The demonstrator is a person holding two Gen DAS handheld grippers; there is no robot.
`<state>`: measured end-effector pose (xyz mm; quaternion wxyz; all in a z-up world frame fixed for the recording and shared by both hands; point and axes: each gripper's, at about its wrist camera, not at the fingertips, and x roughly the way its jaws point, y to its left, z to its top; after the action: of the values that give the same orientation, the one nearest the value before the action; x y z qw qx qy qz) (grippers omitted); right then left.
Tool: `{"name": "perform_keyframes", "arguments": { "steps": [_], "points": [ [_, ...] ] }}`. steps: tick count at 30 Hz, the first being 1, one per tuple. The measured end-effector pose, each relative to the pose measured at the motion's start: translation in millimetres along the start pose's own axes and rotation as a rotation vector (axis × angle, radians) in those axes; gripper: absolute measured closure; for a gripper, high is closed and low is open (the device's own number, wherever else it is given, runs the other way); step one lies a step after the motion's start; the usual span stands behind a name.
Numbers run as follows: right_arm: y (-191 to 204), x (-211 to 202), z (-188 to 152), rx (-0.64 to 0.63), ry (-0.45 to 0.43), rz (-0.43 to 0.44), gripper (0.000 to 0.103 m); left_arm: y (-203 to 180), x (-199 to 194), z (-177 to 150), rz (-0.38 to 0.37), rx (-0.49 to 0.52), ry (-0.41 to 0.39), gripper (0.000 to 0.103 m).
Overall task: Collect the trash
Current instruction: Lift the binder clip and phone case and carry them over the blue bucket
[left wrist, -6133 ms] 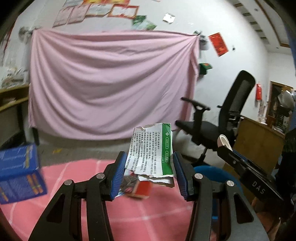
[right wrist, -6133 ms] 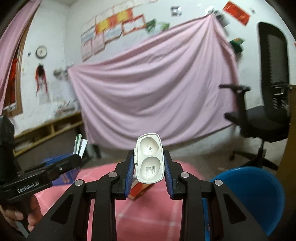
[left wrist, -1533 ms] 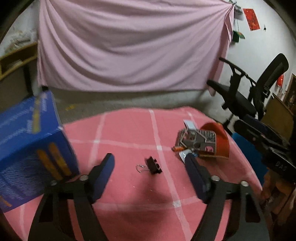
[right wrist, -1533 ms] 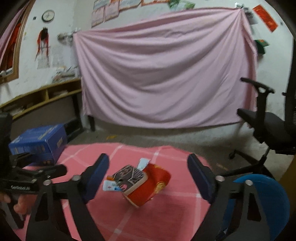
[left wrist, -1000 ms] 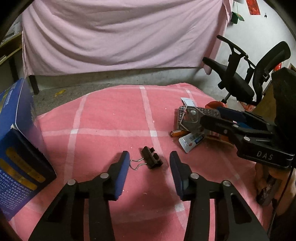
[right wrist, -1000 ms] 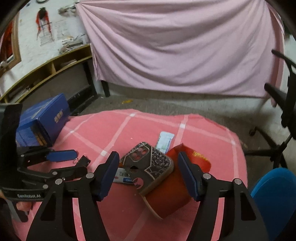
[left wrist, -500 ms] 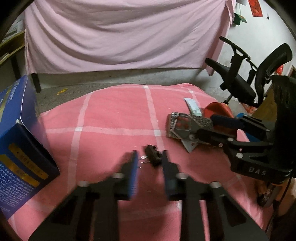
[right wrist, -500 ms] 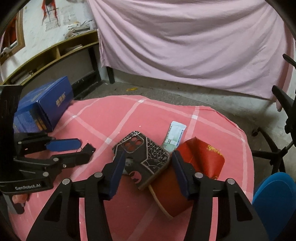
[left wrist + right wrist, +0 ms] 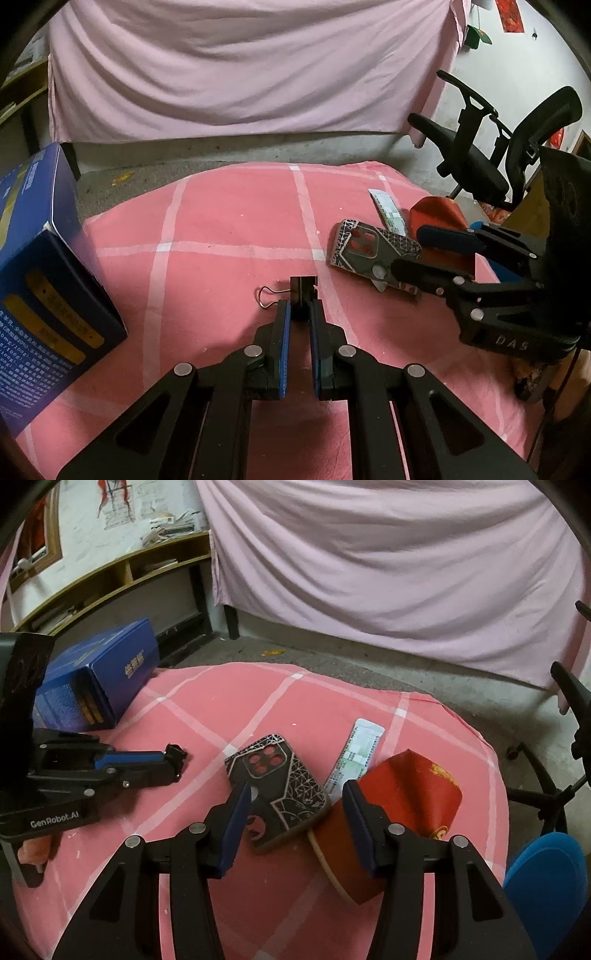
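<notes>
My left gripper [image 9: 300,308] is shut on a black binder clip [image 9: 303,291] that lies on the pink checked cloth [image 9: 229,221]; the same clip shows in the right wrist view [image 9: 174,757]. My right gripper [image 9: 295,794] is open, its blue pads either side of a patterned phone case [image 9: 280,794] that lies partly on a red paper cup [image 9: 399,812]. A green-and-white sachet [image 9: 356,755] lies beside them. The phone case [image 9: 373,251] and cup [image 9: 439,218] also show in the left wrist view.
A blue cardboard box [image 9: 40,273] stands at the left edge of the cloth. A blue bin [image 9: 546,882] is on the floor at the right. A black office chair [image 9: 491,147] stands behind it. A pink sheet [image 9: 240,66] hangs on the wall.
My left gripper has closed on the binder clip. My right gripper has come down and narrowed around the phone case. The packet and the white case held six seconds ago are gone from the grippers.
</notes>
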<state>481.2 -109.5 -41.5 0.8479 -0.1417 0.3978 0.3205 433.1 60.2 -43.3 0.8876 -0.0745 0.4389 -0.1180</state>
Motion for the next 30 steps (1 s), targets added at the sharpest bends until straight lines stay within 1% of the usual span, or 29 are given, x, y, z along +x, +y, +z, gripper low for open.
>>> {"name": "perform_keyframes", "arguments": {
  "steps": [5, 7, 12, 15, 16, 22, 25, 30],
  "points": [
    [10.3, 6.8, -0.5, -0.049, 0.029, 0.001, 0.053, -0.7, -0.1, 0.0, -0.012, -0.012, 0.002, 0.097],
    [15.4, 9.8, -1.2, -0.072, 0.043, -0.003, 0.050, -3.1, -0.2, -0.1, -0.005, -0.003, 0.001, 0.097],
    [18.5, 9.9, -3.7, -0.081, 0.049, -0.001, 0.048, -3.8, -2.1, -0.7, 0.006, 0.014, -0.003, 0.098],
    [24.1, 14.2, -6.5, -0.106, 0.080, 0.010, 0.048, -4.6, -2.3, -2.1, 0.008, 0.017, -0.005, 0.098],
    [26.0, 15.1, -6.9, -0.115, 0.084, 0.000, 0.050, -5.0, -2.3, -2.5, 0.009, 0.018, -0.007, 0.098],
    [19.8, 12.8, -8.1, -0.075, 0.079, 0.017, 0.052, -7.8, -6.7, -6.9, 0.030, 0.028, -0.025, 0.098],
    [20.1, 9.2, -9.0, -0.063, 0.068, 0.009, 0.052, -10.4, -11.3, -10.6, 0.048, 0.033, -0.040, 0.098],
    [20.2, -10.3, -12.5, -0.043, -0.015, 0.008, 0.052, -19.0, -26.1, -17.7, 0.065, 0.042, -0.111, 0.098]
  ]
}}
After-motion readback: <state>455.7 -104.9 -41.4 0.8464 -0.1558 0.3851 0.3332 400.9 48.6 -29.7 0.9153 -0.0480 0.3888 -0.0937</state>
